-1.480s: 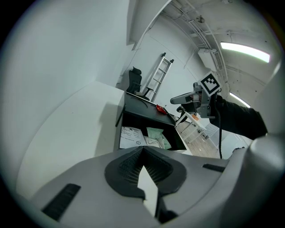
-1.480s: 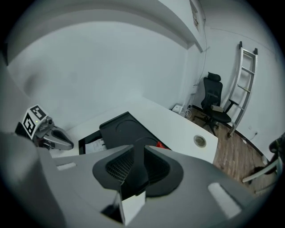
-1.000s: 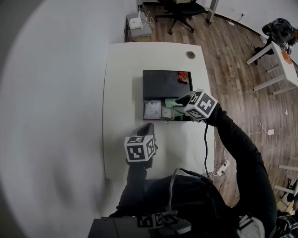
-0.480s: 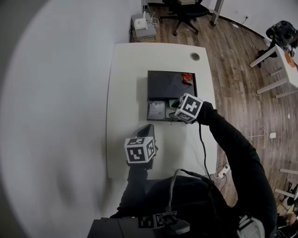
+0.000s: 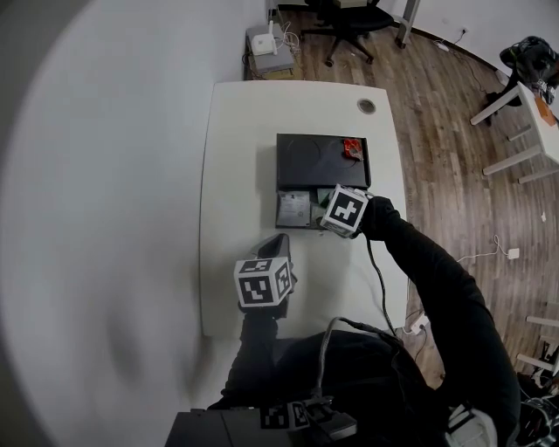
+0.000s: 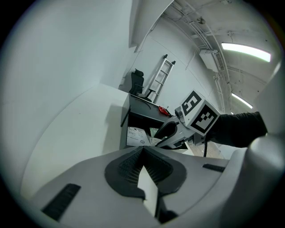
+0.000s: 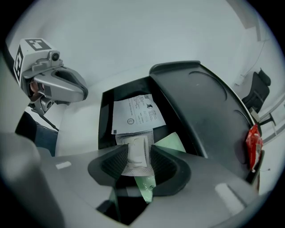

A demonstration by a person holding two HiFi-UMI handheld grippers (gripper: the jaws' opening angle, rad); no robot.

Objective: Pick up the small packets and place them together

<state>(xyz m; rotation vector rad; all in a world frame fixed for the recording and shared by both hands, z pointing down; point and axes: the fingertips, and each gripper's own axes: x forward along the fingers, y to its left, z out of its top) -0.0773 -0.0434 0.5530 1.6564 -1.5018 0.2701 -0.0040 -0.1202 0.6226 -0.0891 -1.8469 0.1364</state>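
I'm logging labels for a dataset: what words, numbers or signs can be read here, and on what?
No text reads clearly.
White packet: lines of print and a circled mark, too small to read.
Two marker cubes: black-and-white square patterns, no words.
Red packet: nothing legible.

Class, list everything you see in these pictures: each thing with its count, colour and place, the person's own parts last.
table: one, white, beneath everything
tray: one, black, mid-table
printed packet: one, white, in the tray's low front section
blister packet: one, silvery, against the printed packet's near edge
green packet: one, pale green, partly under the blister packet
red packet: one, red, tray's far right corner
office chair: one, black, beyond the table
left tongs: one, grey, shut, above bare table
right tongs: one, grey, open, jaws just closing slightly, blister packet between them
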